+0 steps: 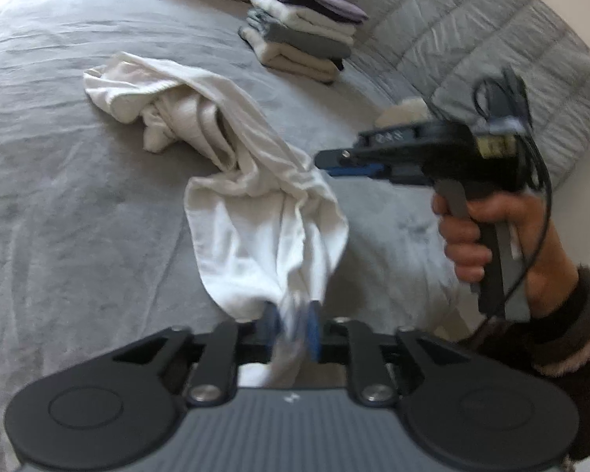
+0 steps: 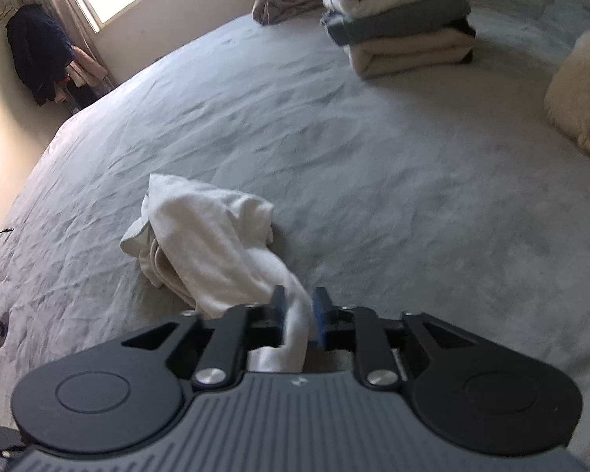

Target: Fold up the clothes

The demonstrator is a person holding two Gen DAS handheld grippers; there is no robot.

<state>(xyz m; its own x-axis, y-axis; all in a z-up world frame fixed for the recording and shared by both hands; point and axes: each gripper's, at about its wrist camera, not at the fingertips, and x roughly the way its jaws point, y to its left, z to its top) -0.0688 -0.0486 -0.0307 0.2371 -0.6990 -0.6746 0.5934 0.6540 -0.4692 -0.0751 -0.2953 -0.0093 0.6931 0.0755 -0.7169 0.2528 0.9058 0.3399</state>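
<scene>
Both tools were clamped on the white garment (image 1: 255, 204) — left tool (image 1: 293, 324) at lower centre, right tool (image 2: 299, 314) likewise in its view. The garment lay crumpled mid-frame on the grey bed (image 1: 78, 196) — folded stack (image 1: 303, 35) upper right.

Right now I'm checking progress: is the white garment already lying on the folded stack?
No, the white garment lies crumpled on the grey bedspread, apart from the folded stack, pinched by both grippers.
</scene>
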